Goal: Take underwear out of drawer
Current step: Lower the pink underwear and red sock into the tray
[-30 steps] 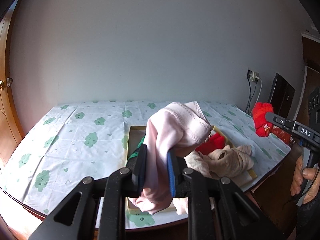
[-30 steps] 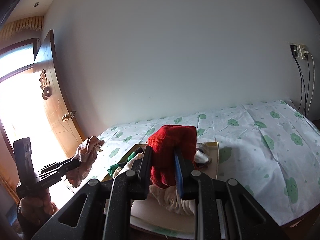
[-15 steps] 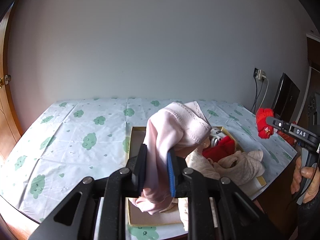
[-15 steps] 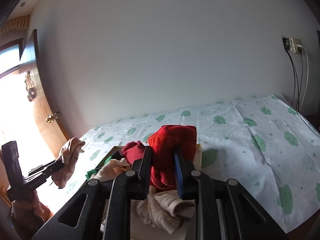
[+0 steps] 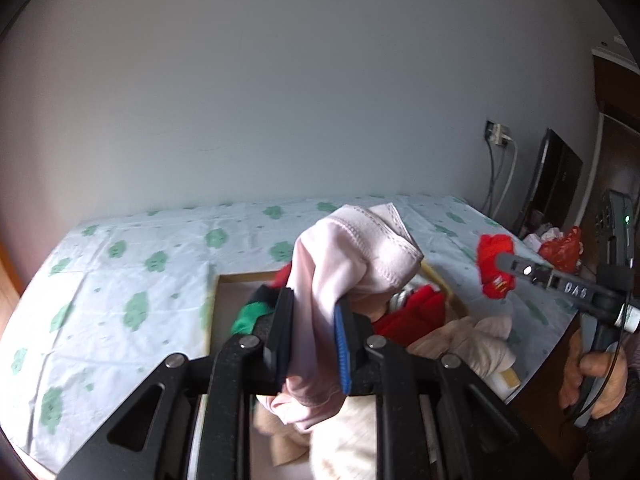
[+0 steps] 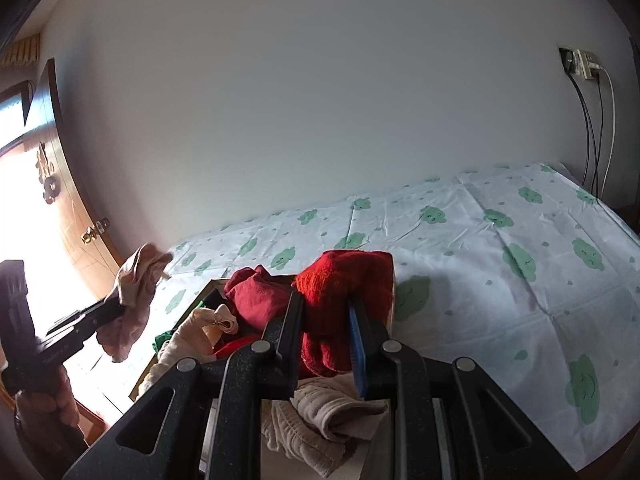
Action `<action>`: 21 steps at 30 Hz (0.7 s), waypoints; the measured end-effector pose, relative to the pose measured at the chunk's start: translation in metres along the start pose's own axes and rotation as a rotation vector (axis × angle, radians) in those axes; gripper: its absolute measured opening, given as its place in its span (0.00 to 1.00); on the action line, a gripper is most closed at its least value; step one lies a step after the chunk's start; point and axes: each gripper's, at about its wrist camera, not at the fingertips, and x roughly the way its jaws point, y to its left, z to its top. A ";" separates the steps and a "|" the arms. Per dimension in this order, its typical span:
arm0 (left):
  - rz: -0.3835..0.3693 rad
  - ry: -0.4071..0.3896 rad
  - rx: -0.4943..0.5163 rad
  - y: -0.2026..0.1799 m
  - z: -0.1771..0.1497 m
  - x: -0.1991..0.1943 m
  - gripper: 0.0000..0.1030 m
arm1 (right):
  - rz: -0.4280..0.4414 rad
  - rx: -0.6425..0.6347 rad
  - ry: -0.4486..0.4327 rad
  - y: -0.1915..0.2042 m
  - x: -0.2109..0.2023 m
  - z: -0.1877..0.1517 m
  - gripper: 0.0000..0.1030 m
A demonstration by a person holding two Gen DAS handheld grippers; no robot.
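A shallow drawer with a yellowish rim (image 5: 240, 278) (image 6: 185, 316) lies on the table, full of crumpled clothes. My left gripper (image 5: 314, 336) is shut on pale pink underwear (image 5: 344, 256), which hangs above the drawer's near end. My right gripper (image 6: 326, 320) is shut on a red knitted garment (image 6: 348, 280) over the drawer's right side. Each view also shows the other hand: the right gripper (image 5: 508, 264) with its red garment (image 5: 494, 268) at the right, and the left gripper (image 6: 112, 310) with its pink underwear (image 6: 136, 292) at the left.
Dark red (image 6: 256, 296), beige (image 6: 200, 332) and green (image 6: 162, 340) clothes fill the drawer. A white cloth with green clouds (image 6: 500, 280) covers the table. A wall socket with cables (image 6: 584, 64) is at the right, a wooden door (image 6: 60, 200) at the left, a red bag (image 5: 564, 250) beyond the table's right edge.
Both hands have shifted sideways over the drawer, each still gripping its garment. In the left wrist view the right gripper with the red garment has sunk and come closer to the drawer.
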 end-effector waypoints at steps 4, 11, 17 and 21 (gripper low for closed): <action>-0.040 0.026 -0.007 -0.013 0.008 0.018 0.17 | 0.004 0.020 0.023 -0.004 0.010 0.001 0.22; -0.045 0.062 0.025 -0.039 0.013 0.045 0.17 | 0.007 0.038 0.061 -0.007 0.027 -0.004 0.22; -0.011 0.090 0.054 -0.049 0.013 0.062 0.16 | 0.013 0.039 0.080 -0.005 0.038 -0.009 0.22; 0.018 0.105 0.080 -0.053 0.014 0.072 0.16 | 0.012 0.024 0.092 -0.004 0.042 -0.011 0.22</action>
